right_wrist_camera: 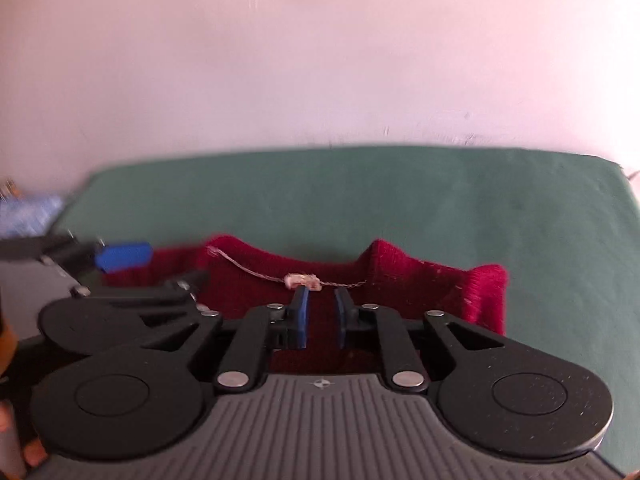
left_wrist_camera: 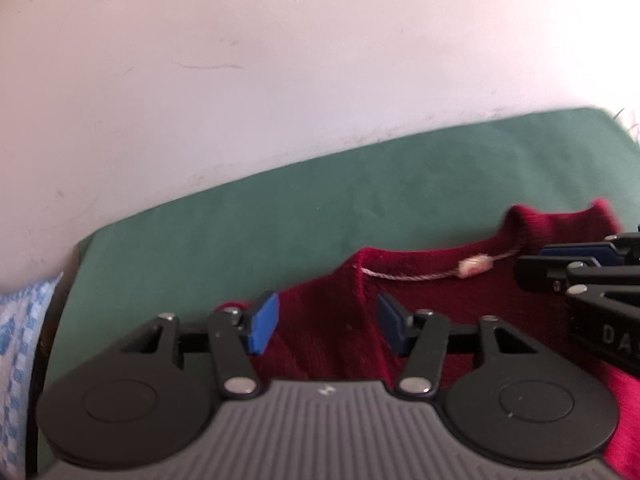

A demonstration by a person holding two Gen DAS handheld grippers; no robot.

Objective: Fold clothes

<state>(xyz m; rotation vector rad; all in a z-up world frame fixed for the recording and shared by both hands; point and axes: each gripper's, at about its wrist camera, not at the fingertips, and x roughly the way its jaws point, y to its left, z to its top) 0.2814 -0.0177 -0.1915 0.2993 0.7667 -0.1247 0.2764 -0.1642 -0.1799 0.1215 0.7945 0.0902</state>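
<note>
Left wrist view: left gripper (left_wrist_camera: 326,328), jaws spread wide, nothing between them, poised over a dark red knitted sweater (left_wrist_camera: 420,296) lying on a green cloth surface (left_wrist_camera: 280,216). Pale cord with tag (left_wrist_camera: 474,267) strung across the neckline. Right wrist view: right gripper (right_wrist_camera: 322,316), jaws narrowly parted with red knit visible in the gap; grasp cannot be determined. Pale wall (right_wrist_camera: 320,60) behind; blue checked fabric (left_wrist_camera: 20,344) at far left

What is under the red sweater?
The red sweater lies on a green cloth that spreads out around it. What that cloth covers is hidden. A thin cord with a small tag crosses the sweater's neck.
</note>
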